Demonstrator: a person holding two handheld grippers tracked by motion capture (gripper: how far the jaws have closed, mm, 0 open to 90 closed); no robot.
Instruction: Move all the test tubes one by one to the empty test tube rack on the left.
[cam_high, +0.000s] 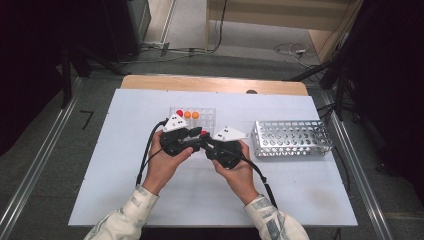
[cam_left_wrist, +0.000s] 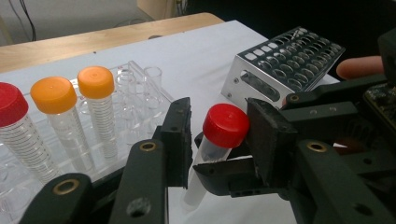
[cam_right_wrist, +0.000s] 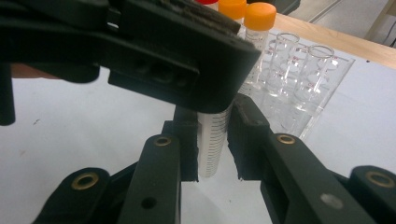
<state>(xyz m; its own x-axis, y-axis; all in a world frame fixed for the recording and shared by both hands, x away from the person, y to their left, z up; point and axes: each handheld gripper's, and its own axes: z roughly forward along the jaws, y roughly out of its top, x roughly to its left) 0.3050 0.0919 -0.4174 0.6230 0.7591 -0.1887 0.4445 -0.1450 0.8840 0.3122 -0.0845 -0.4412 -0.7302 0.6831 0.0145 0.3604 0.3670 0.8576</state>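
Two handheld grippers are met nose to nose over the middle of the white surface (cam_high: 100, 165), just in front of the clear plastic rack (cam_high: 206, 116). The red-capped tube (cam_left_wrist: 219, 140) is held off the surface between them, its long axis near upright with a slight tilt, cap uppermost. The right gripper (cam_right_wrist: 212, 140) is closed on the tube's graduated body, low down, a finger pressed to each side. The left gripper (cam_left_wrist: 219, 128) is brought in at cap height: its fingers (cam_left_wrist: 180, 135) stand either side of the red cap, the far pad seemingly against it, a thin gap seen at the near one, so a firm grip on the cap is not yet judged. The cap lies straight ahead between the left fingers, so the coming move is judged to turn on closing square across the tube's axis, either to twist the cap or to take the tube over. In the clear rack, at the far side of the surface, one red-capped tube (cam_left_wrist: 18, 130) and two orange-capped tubes (cam_left_wrist: 74, 116) are stood upright. The metal rack (cam_high: 291, 137) lies on its side toward the right edge, well apart.
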